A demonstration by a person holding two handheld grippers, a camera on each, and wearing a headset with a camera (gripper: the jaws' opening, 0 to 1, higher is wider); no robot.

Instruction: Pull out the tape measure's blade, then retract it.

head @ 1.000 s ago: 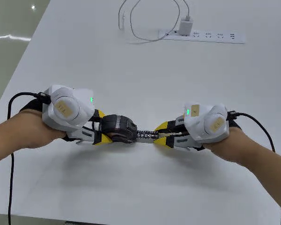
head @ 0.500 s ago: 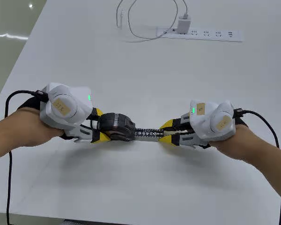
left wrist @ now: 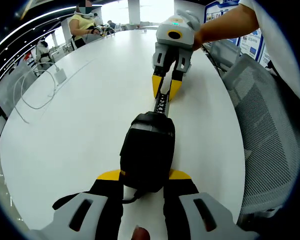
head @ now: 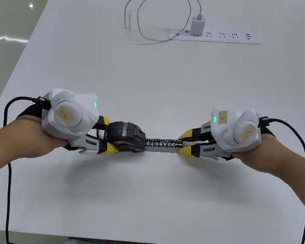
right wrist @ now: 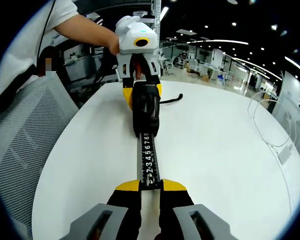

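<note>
Tape measure (head: 126, 137) sits near the front-middle of the white surface (head: 157, 81), held btwn two grippers; can't tell if it touches the surface or rides just above.

Around: white power strip (head: 223, 36) at the far edge, well apart from the work, w/ a white charger (head: 198, 25) plugged in & a thin white cable (head: 142, 30) looping off it. Black cord (head: 10, 173) trails back from the left gripper (head: 109, 135) along the person's arm, and another does so on the right side. Grey mesh chair (left wrist: 270, 125) just off the surface edge in the left gripper view. All of these lie well away from the line btwn the grippers.

Tape measure itself: chunky black case w/ rounded corners and a black strap (right wrist: 172, 97) lying behind it. Blade (head: 162, 145) is dark w/ white nos., 2–9 readable in the right gripper view. A short stretch is out, straight & level, running from the case mouth to the right gripper (head: 184, 143).

Left gripper: yellow-tipped jaws clamped on the case sides. Right gripper: jaws pinched tight on the blade end.
</note>
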